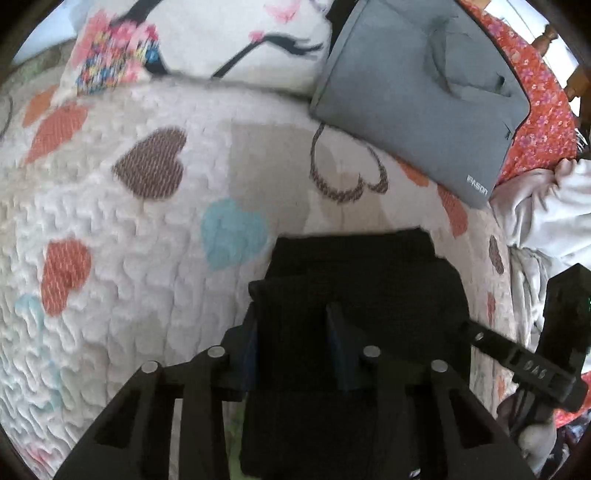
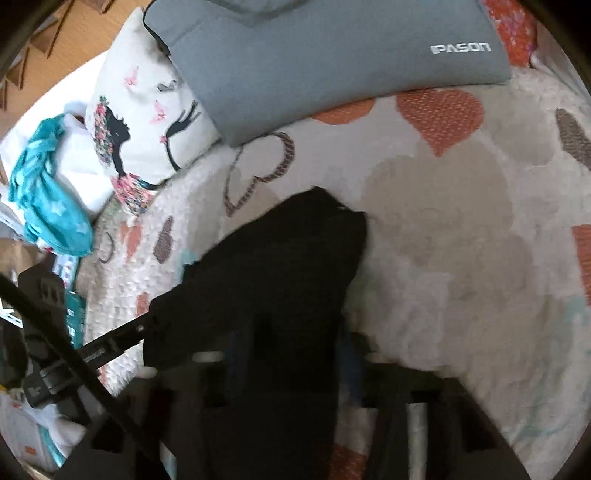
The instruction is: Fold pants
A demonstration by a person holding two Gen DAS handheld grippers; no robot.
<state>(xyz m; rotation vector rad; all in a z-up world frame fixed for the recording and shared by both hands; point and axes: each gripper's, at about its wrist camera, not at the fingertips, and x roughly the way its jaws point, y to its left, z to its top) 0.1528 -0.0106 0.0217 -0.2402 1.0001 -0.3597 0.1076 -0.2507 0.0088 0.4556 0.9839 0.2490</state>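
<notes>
Black pants (image 1: 369,266) lie bunched on a white bedspread with coloured hearts (image 1: 129,221). In the left wrist view my left gripper (image 1: 295,332) is shut on a fold of the black cloth, which fills the gap between its blue pads (image 1: 251,347). The right wrist view shows the same pants (image 2: 295,240) stretching up and away from my right gripper (image 2: 291,343). Its fingers are blurred but closed on the cloth. Each gripper also shows at the edge of the other view: the right one (image 1: 524,358), the left one (image 2: 110,343).
A grey laptop sleeve (image 1: 424,85) lies on the bed beyond the pants, beside a white printed pillow (image 1: 221,33). Red floral fabric (image 1: 543,110) and white clothes (image 1: 546,214) sit to the right. A teal cloth (image 2: 48,192) lies near the pillow (image 2: 147,110).
</notes>
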